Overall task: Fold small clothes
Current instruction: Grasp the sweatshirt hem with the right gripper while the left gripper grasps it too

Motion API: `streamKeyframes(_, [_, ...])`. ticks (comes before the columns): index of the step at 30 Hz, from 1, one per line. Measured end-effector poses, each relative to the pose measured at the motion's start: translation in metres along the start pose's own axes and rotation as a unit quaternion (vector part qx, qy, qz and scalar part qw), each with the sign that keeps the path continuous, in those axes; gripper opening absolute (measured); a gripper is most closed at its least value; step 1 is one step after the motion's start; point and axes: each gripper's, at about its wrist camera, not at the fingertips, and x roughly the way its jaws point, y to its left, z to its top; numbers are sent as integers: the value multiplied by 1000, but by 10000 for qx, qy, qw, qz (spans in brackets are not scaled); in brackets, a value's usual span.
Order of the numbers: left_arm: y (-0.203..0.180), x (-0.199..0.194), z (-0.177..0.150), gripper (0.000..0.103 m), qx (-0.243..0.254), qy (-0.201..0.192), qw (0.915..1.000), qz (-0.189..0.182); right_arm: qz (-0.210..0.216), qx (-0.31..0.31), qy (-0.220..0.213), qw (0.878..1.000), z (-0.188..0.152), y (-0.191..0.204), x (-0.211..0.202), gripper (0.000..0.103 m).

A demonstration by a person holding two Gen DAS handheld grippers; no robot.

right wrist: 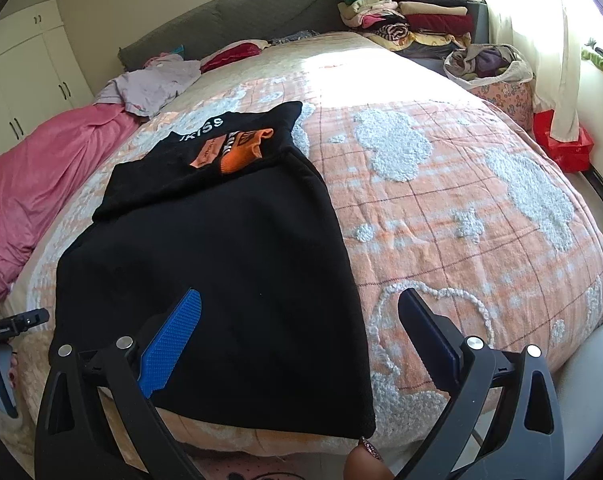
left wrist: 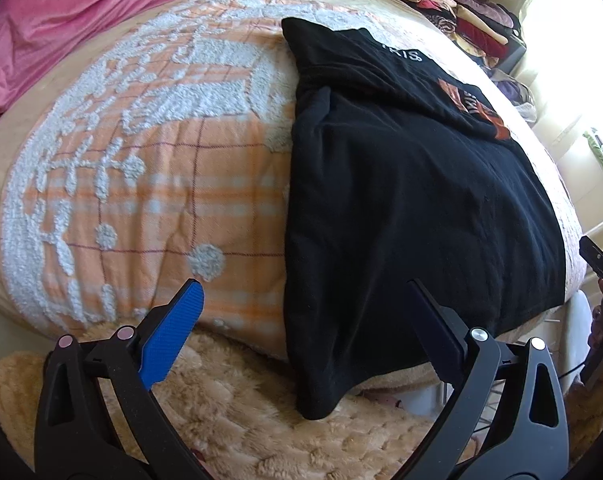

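The bed (right wrist: 441,208) fills both my views, domed under an orange plaid blanket (left wrist: 149,184) with raised, nubbly white tufting; that pile is grippy, so I judge it could drag on cloth and rumple a fold as I pull. On it lies the black top (right wrist: 221,264), a soft matte knit, already narrowed into a long panel with an orange print (right wrist: 237,152) and white lettering at the far end; its near hem droops over the bed edge. My left gripper (left wrist: 301,336) hangs with jaws wide and empty, just off the hanging corner; my right gripper (right wrist: 301,344) is likewise spread, holding nothing, over the near hem. The risk I see: pinching only the top layer, since the folded sides could then slip apart; the overhanging end may also slide off toward the fuzzy tan throw (left wrist: 261,420) below.
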Motion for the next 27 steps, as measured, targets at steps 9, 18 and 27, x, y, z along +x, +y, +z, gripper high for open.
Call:
streamKeyframes(9, [-2, 11, -11, 83, 32, 232, 9997, -61, 6, -199, 233, 9995, -18, -2, 1, 98])
streamKeyframes(18, [-4, 28, -19, 78, 46, 521, 9985, -139, 108, -286, 501, 9983, -34, -11, 4, 98])
streamKeyframes(27, [-9, 32, -19, 55, 135, 505, 9986, -38, 151, -410, 767, 9961, -44, -12, 16, 68])
